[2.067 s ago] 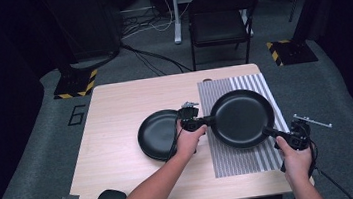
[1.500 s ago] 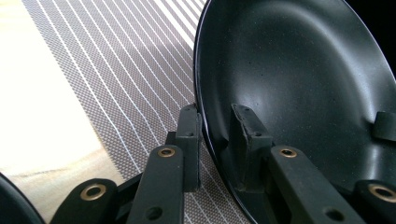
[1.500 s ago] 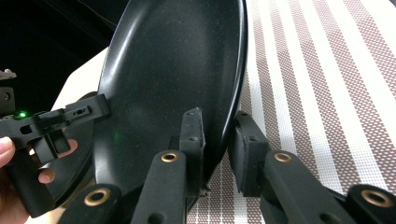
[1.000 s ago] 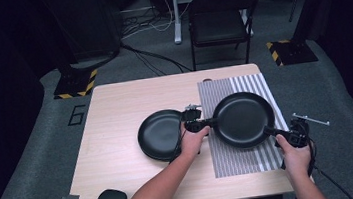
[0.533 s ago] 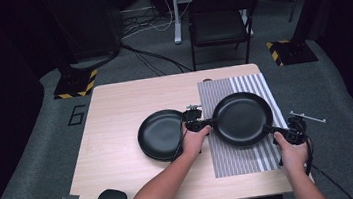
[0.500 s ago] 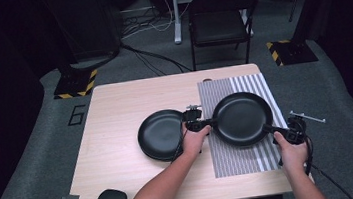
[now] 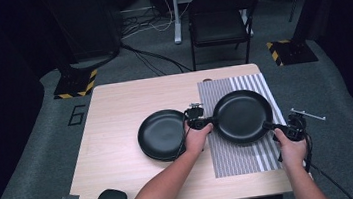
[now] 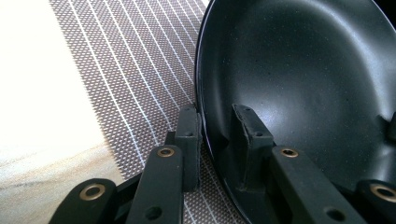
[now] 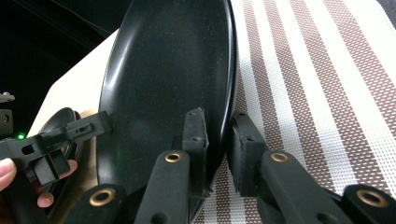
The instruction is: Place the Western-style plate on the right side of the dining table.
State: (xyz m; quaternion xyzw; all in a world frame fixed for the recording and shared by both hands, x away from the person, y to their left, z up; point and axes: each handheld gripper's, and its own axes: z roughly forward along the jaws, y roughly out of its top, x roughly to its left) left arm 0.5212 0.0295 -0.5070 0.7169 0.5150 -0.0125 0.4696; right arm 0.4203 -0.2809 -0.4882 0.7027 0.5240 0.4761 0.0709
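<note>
Two black plates are in play. One black plate (image 7: 162, 134) lies on the wooden table (image 7: 110, 112). The other, larger black plate (image 7: 243, 116) is held between both grippers over the striped placemat (image 7: 244, 159). My left gripper (image 7: 206, 122) is shut on its left rim; in the left gripper view the jaws (image 8: 217, 135) clamp the rim of that plate (image 8: 303, 79), one inside and one outside. My right gripper (image 7: 270, 126) is shut on the opposite rim; the right gripper view has its jaws (image 9: 218, 140) pinching the plate's (image 9: 173, 70) edge, with the left gripper (image 9: 91, 127) across the plate.
The placemat (image 9: 317, 84) covers the table's right part, close to the right edge. A black chair (image 7: 218, 21) stands beyond the far edge, with cables on the floor. Bare wood lies left of the resting plate.
The held plate and both hands have drifted slightly to the right since the earliest frame; both grips are unchanged.
</note>
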